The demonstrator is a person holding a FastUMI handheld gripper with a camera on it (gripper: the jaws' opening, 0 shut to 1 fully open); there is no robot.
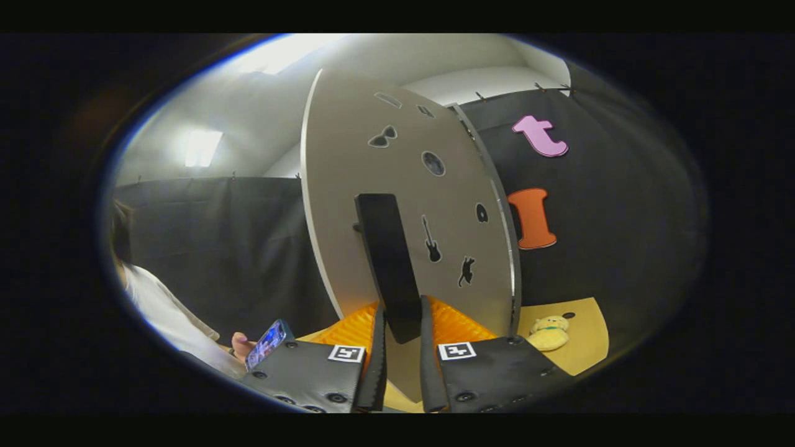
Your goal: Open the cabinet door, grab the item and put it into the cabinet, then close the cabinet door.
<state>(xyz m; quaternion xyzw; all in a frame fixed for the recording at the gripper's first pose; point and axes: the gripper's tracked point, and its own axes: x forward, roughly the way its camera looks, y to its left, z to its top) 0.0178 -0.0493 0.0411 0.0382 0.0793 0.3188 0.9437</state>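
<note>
Both jaws stand a little apart, one on each side of the lower end of the long black bar handle (388, 261) on the pale grey cabinet door (348, 186). The gripper (402, 326) seems to straddle the handle, but I cannot tell whether the pads press on it or only flank it.

The door is a flat, stiff panel dotted with small black silhouette stickers (a guitar, a cat, sunglasses), and it stands swung partly open, its far edge near the thin grey cabinet frame (504, 236). It should handle as rigid and fairly light, turning on its hinge, so the handle is the sensible place to hold. The bar looks smooth and may slip under a loose grip; a firm squeeze low on it, with the pull following the door's arc, seems best.

The item to store, a small soft yellow plush bear (548, 331), lies on the light wooden tabletop (590, 347) beyond the fingers and past the door's far edge. It looks light and squashy, not fragile, and easiest to pinch across its body.

Off to the side, a person in a white sleeve (163, 313) holds a phone (266, 343).
</note>
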